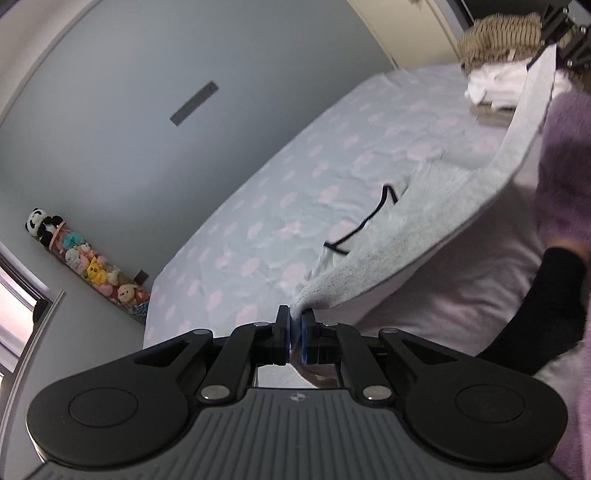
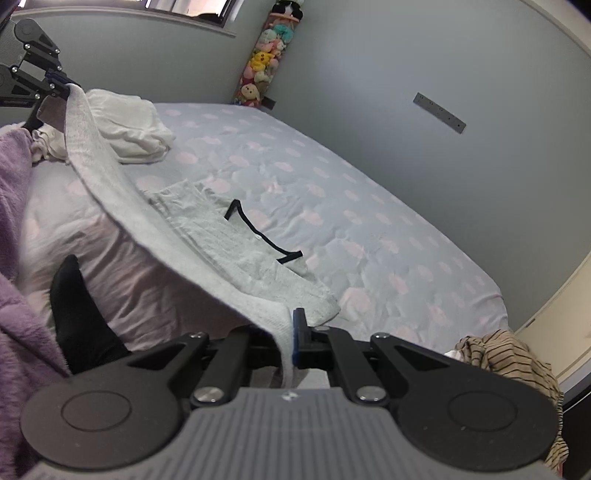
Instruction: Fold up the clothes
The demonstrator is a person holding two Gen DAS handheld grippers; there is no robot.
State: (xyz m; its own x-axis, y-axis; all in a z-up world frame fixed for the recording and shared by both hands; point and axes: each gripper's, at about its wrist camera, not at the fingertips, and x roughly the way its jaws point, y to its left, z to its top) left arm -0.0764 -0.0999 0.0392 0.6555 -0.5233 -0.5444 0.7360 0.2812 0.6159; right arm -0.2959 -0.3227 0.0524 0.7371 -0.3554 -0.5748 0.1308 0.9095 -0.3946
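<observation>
left wrist view looks along the left gripper, whose blue pads are pinched tight on a corner of a grey garment. from that corner the hem runs up and to the right in a taut band to the right gripper at the top right edge of the picture, which holds the other corner. the rest of the garment hangs down from the lifted hem and lies on the bed, which has a pale sheet with pink blobs. a black trim shows on the part lying on the sheet.

right wrist view shows the same from the other side: the right gripper is clamped on the grey garment, cloth covering one of its fingers, and the left gripper grips the far corner at the top left. the black trim lies on the flat part of the garment on the bed.

behind the stretched hem sits a pile of white clothes on the bed, and a striped brown garment lies near the bed's corner. a purple fleece sleeve and a black sock show at the side. a hanging net of plush toys is in the corner of the grey wall.
</observation>
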